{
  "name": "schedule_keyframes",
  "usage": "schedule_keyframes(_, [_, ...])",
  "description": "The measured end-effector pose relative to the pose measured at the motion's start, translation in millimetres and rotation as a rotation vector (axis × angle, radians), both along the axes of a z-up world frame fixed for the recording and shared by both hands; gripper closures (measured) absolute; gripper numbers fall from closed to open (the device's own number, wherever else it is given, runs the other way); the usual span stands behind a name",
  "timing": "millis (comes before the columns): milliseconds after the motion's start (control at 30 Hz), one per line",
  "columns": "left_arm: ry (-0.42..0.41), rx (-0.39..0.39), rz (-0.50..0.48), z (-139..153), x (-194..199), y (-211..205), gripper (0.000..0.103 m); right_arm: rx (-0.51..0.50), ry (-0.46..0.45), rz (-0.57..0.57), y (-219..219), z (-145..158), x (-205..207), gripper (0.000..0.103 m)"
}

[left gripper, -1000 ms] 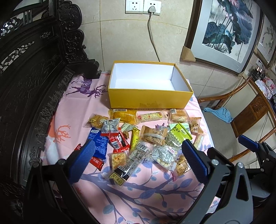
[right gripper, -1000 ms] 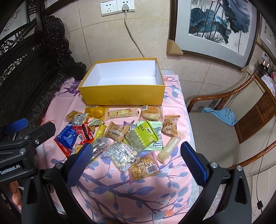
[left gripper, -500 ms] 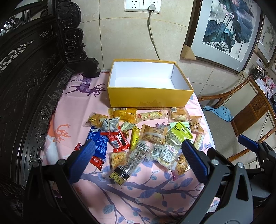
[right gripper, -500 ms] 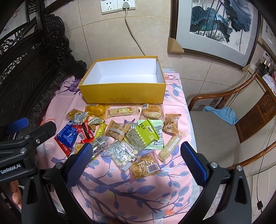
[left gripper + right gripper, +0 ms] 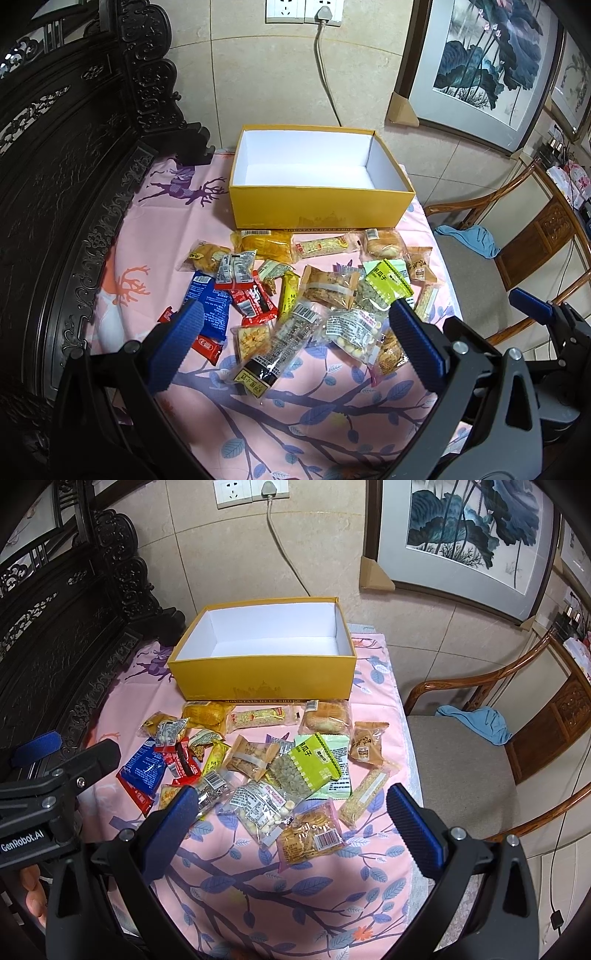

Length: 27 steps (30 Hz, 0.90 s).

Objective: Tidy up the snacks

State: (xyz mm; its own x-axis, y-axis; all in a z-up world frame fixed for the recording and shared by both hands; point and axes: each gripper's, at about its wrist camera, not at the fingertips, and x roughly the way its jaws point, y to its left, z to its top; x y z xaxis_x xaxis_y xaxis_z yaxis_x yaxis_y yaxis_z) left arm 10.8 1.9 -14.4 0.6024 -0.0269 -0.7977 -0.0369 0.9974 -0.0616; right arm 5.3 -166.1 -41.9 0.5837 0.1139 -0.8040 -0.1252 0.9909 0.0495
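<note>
Since a second ago, both views have crept slightly toward the table and the snacks sit a little lower in frame; nothing on the cloth has shifted.

From the left wrist, we see our left gripper (image 5: 293, 338) spread wide with nothing between its blue pads, hovering above the near edge of the snack pile (image 5: 314, 291). The packets lie scattered on the pink tablecloth (image 5: 155, 229), just in front of the yellow box (image 5: 321, 206), whose white inside holds nothing.

From the right wrist, our right gripper (image 5: 291, 816) is likewise spread and holding nothing, above the packet of crackers (image 5: 310, 834) at the pile's near side. The green packet (image 5: 306, 766) lies mid-pile. A wooden chair (image 5: 461, 768) stands beside the table.
</note>
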Motion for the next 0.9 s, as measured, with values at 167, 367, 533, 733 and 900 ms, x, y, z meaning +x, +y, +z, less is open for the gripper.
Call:
schedule_keyframes(167, [0.005,-0.004,0.003,-1.7,2.7,4.0,0.002,0.006,0.015,0.011,1.6,-3.2,1.7,0.001])
schedule_keyframes(367, [0.029,0.018,-0.019,-15.6,13.2,18.5,0.002,0.018,0.057,0.063,2.6,-18.3,10.6,0.001])
schedule_keyframes(533, [0.053,0.064,-0.035,-48.8,16.1,30.2,0.002,0.015,0.100,0.218,14.3,-61.7,26.2,0.001])
schedule_keyframes(733, [0.105,0.059,-0.056,-102.9,16.2,31.0,0.002,-0.032,0.180,0.317,36.1,-113.7,47.2,0.001])
schedule_keyframes(900, [0.179,0.075,-0.119,-141.8,22.1,19.8,0.002,-0.114,0.188,0.385,49.9,-140.5,59.6,0.001])
